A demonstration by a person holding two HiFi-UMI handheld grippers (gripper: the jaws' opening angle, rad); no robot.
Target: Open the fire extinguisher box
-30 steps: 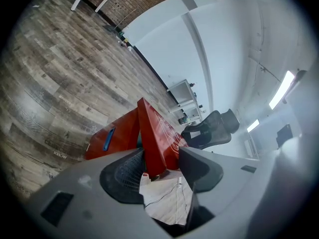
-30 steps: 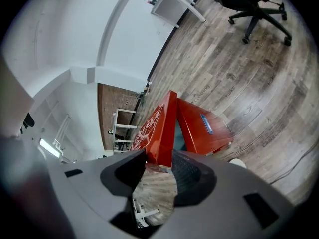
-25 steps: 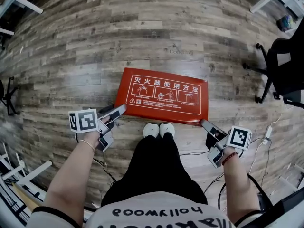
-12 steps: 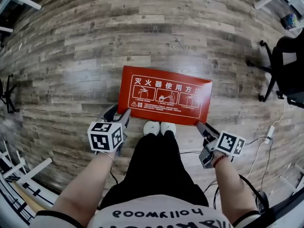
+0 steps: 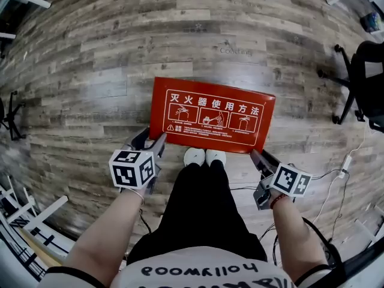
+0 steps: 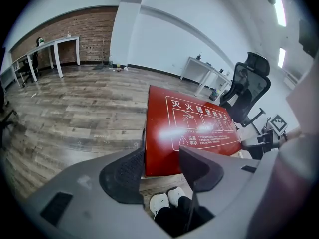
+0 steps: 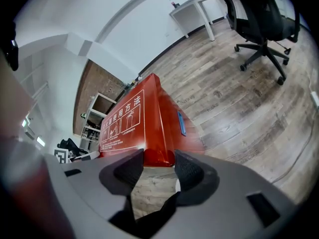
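Note:
The fire extinguisher box is a flat red case lying on the wooden floor, lid shut, with white print and three pictograms on top. My left gripper hangs open at the near left corner; in the left gripper view the box shows beyond the left gripper. At the near right corner my right gripper is open too. Its jaws have just been opening, with nothing between them. In the right gripper view the box's corner sits just past the right gripper, and a blue latch shows on the side wall.
The person's white shoes stand against the box's near edge. A black office chair is at the right, and cables trail on the floor beside the right arm. White table legs stand at the lower left.
Both grippers have come down and in toward the box's near corners. The left one rolled, so its marker cube now faces up.

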